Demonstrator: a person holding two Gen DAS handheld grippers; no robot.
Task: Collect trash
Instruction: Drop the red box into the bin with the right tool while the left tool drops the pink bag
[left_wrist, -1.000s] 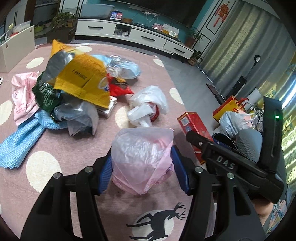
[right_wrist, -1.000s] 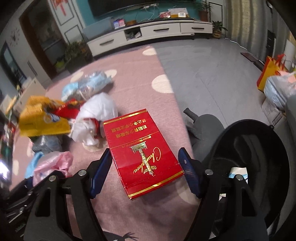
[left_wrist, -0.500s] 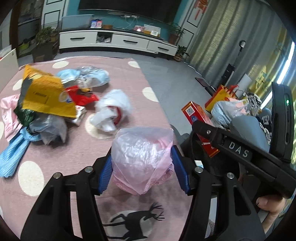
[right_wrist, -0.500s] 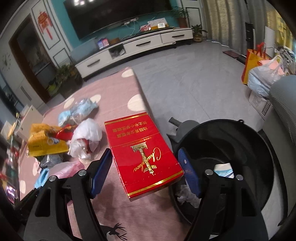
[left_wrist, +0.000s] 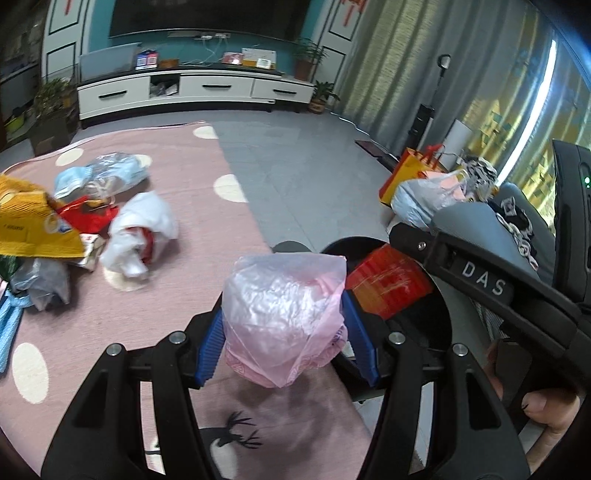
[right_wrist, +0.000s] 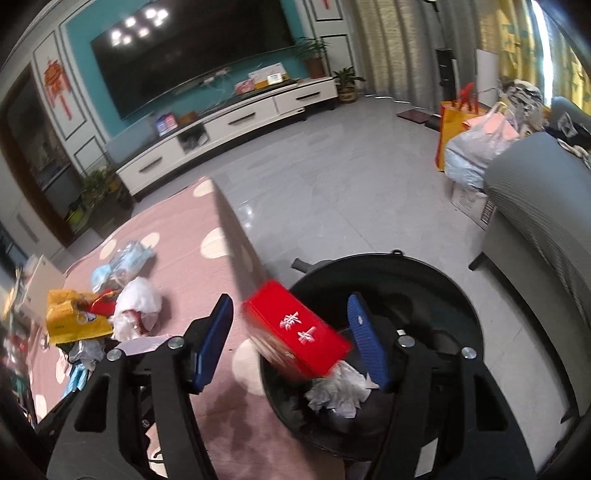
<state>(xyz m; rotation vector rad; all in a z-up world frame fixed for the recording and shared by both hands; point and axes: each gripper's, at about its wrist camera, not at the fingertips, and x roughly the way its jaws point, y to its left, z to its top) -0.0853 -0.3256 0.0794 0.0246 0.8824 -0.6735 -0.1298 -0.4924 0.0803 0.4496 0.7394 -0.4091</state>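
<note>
Left gripper (left_wrist: 283, 325) clenches a crumpled pink bag (left_wrist: 284, 317); right gripper (right_wrist: 291, 343), jaws just closing, touches nothing

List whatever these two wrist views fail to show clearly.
- Red carton box: motion-blurred in the right wrist view, lettering barely legible.
- Black round bin: its bottom is hidden by crumpled paper and the right gripper.
- Pink plastic bag: contents hidden by its film, left wrist view.
- Yellow paper bag: cut off by the left edge.

pink bag (left_wrist: 282, 314), red box (right_wrist: 297, 330), pink white-dotted rug (left_wrist: 177, 295), black bin (right_wrist: 424, 295)
</note>
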